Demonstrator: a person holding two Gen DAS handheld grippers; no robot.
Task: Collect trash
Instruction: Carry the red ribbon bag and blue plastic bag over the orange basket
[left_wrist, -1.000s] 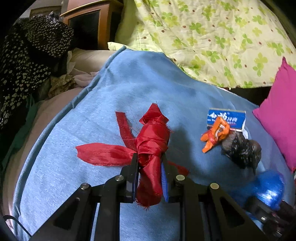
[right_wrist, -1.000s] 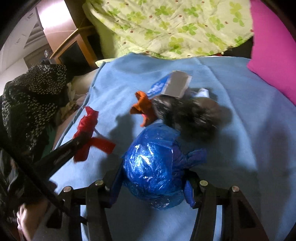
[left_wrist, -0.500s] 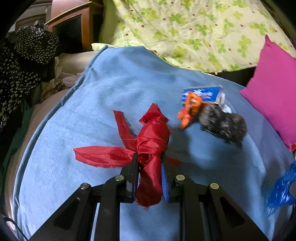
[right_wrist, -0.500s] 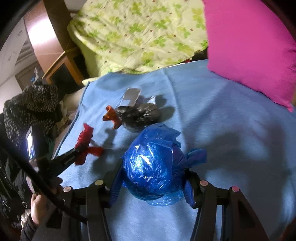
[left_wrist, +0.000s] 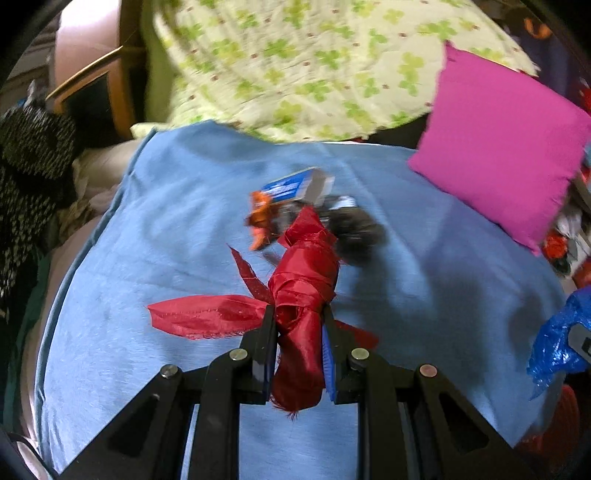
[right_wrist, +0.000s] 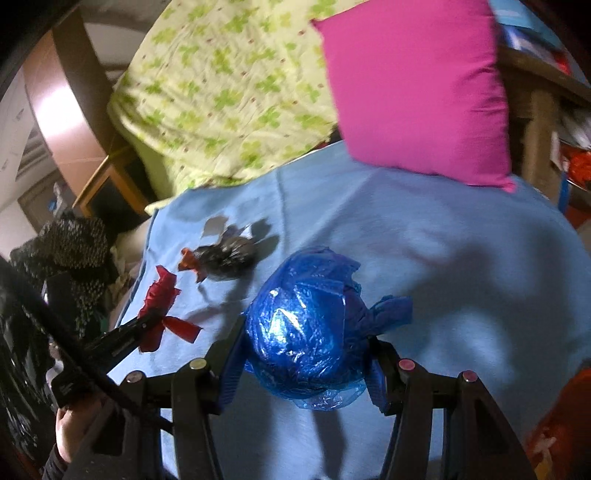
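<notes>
My left gripper (left_wrist: 298, 341) is shut on a knotted red cloth scrap (left_wrist: 303, 288), held above the blue blanket (left_wrist: 166, 240). My right gripper (right_wrist: 303, 363) is shut on a crumpled blue plastic bag (right_wrist: 306, 325), which also shows at the right edge of the left wrist view (left_wrist: 557, 339). Behind the red scrap on the blanket lie an orange scrap (left_wrist: 260, 218), a black crumpled bag (left_wrist: 354, 230) and a blue-and-white carton (left_wrist: 295, 186). The right wrist view shows the same pile, the black bag (right_wrist: 229, 254) among it, and the left gripper (right_wrist: 147, 321) with its red scrap (right_wrist: 159, 299).
A magenta pillow (left_wrist: 502, 147) lies at the blanket's right. A green clover-print quilt (left_wrist: 295, 62) is heaped behind. Dark patterned clothing (left_wrist: 26, 177) and a wooden cabinet (left_wrist: 96, 92) stand at the left. A person's hand (right_wrist: 70, 424) holds the left tool.
Both grippers have swung to the right and lifted a little with their loads; the pile of trash has slid leftward and farther off in both views, and the pink pillow has come in.
</notes>
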